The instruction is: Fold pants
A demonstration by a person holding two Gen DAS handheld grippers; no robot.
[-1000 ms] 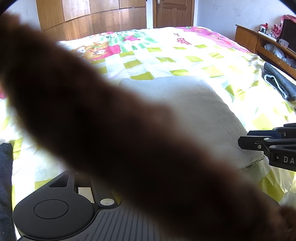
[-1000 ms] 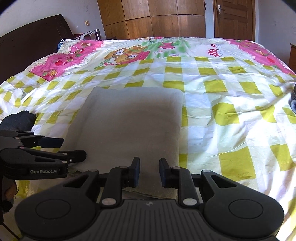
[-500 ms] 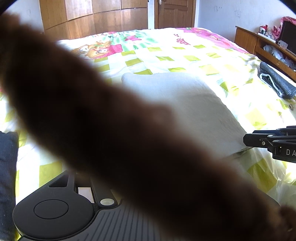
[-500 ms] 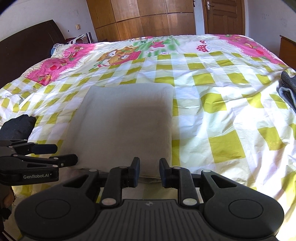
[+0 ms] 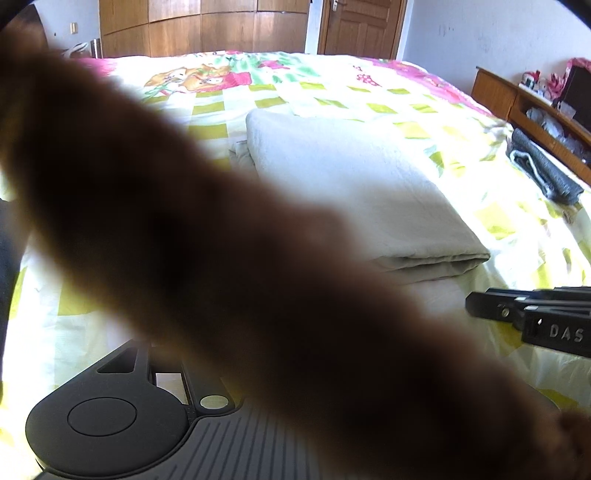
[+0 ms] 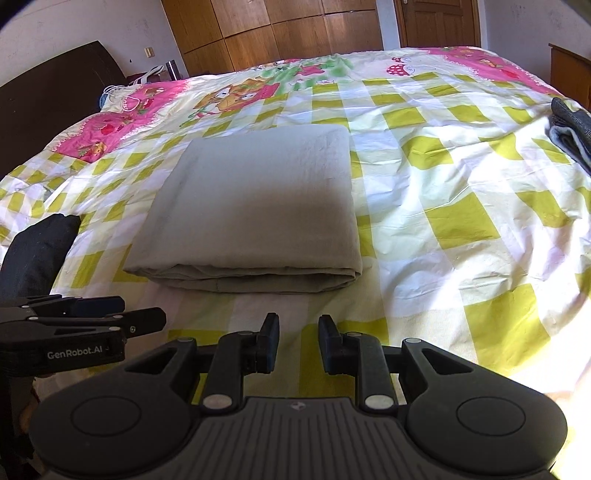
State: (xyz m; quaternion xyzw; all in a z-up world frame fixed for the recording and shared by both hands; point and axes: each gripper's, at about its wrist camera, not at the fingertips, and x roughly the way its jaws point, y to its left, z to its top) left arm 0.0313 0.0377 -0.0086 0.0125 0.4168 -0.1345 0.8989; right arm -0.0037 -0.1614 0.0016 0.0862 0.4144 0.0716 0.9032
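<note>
Hovering low, right claw (image 6: 294, 341): its fingers stand slightly spread with bare sheet showing through the gap, pinching nothing; it hangs over the near edge of the bed, just short of the pants.
Left claw (image 6: 122, 314): seen from the right wrist view at the lower left, side-on, its two fingers lying close over each other (whether they touch I cannot tell); it holds nothing visible and points toward the pants' near left corner, apart from it.
Left wrist view: a broad, blurred brown shape (image 5: 221, 258) crosses the lens from upper left to lower right and hides the left claw's own fingertips; only the left half of its base shows.
Right claw from the left: its tips (image 5: 491, 306) enter at the right edge, near the pants' near right corner but not touching.
Pants (image 6: 255, 210): a grey-beige folded rectangle of several layers, lying flat on the sheet straight ahead of the right claw, its thick fold edge facing the claws; also seen in the left view (image 5: 354, 188).
Sheet (image 6: 461, 221): yellow-green and white check with pink cartoon panels farther back.
Dark cloth (image 6: 40, 251): at the left edge, beside the pants.
Grey bundle (image 6: 572, 129): folded, well apart at the far right.
Wardrobe (image 6: 277, 33): brown wood, behind the bed.
</note>
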